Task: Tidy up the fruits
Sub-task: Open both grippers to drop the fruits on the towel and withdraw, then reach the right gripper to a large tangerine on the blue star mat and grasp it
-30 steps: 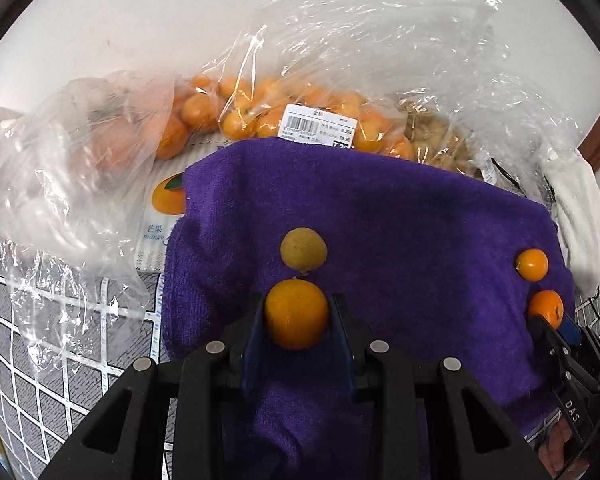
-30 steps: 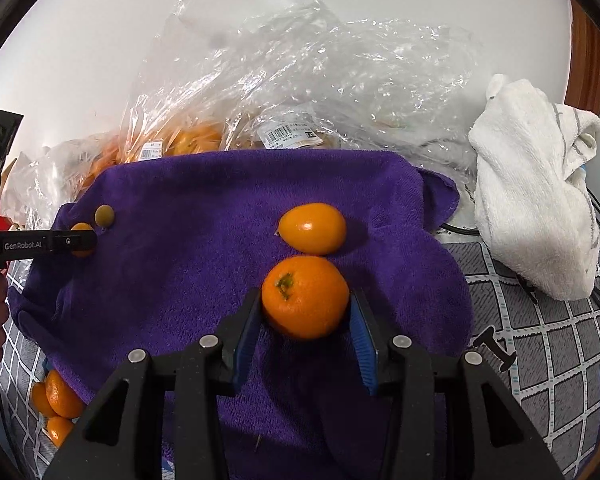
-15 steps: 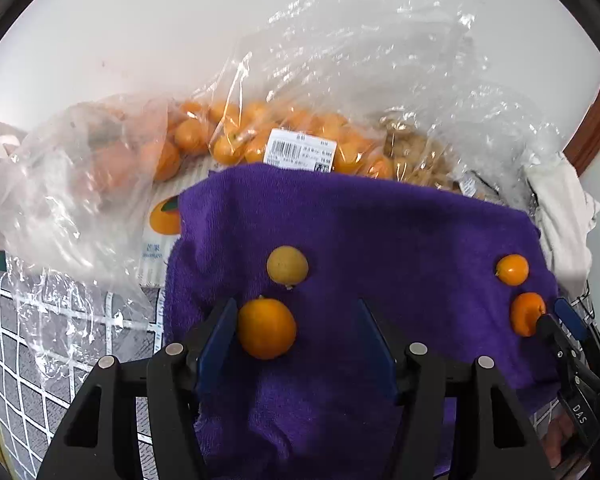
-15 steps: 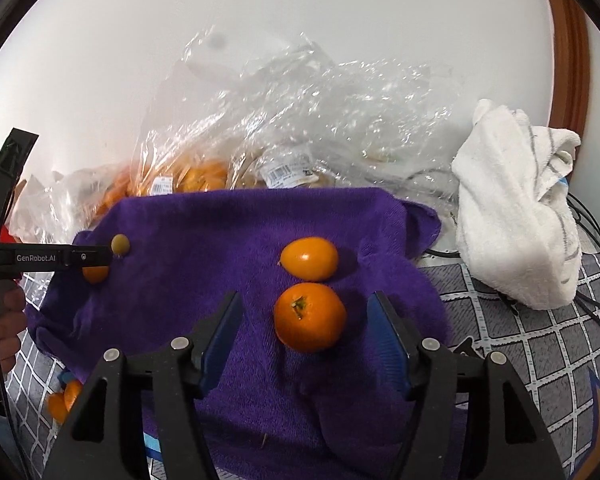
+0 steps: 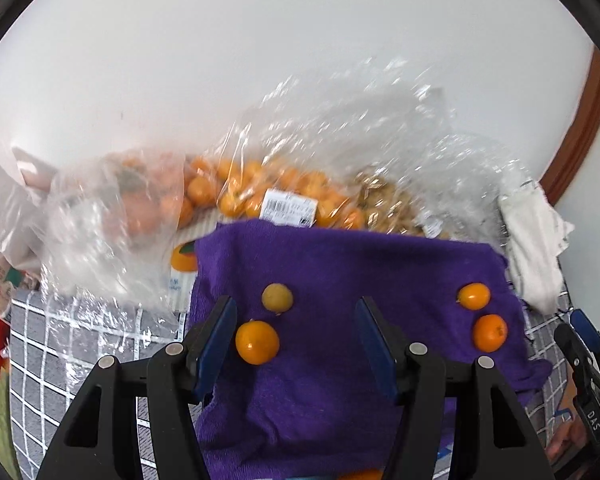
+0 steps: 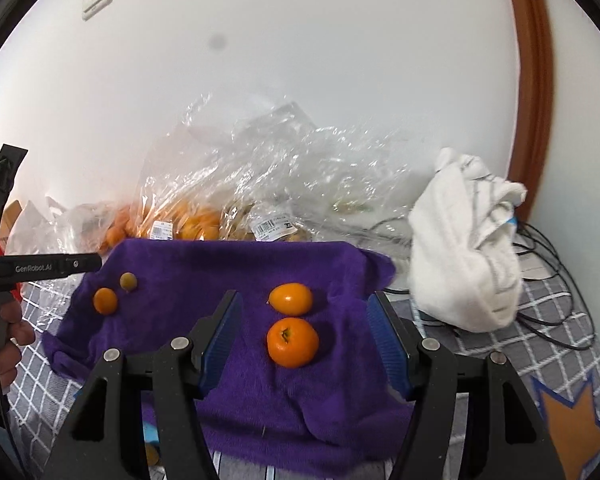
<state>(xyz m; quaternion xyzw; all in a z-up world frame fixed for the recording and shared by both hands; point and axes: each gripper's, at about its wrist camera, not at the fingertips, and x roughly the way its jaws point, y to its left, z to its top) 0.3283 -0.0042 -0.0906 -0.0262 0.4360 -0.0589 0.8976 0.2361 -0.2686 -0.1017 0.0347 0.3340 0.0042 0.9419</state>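
Observation:
A purple towel [image 5: 340, 272] [image 6: 204, 272] lies spread on the table. My left gripper [image 5: 296, 334] is open and empty; a small orange [image 5: 257, 342] lies on the towel by its left finger, with a yellow-green fruit [image 5: 277, 298] just beyond. My right gripper [image 6: 304, 330] is open and empty above an orange with a stem [image 6: 292, 342], and an oval orange fruit [image 6: 291, 299] lies just past it. The left pair also shows in the right wrist view, the orange [image 6: 105, 301] and the yellow-green fruit [image 6: 128, 281].
Clear plastic bags of oranges [image 5: 236, 196] [image 6: 188, 224] lie behind the towel against the white wall. A crumpled white cloth [image 6: 464, 256] and black cables [image 6: 548, 280] sit at the right. A checked tablecloth [image 5: 80, 344] covers the table.
Both grippers opened, let go of their oranges onto the towel, and drew back and up. The fruits stay where they were set.

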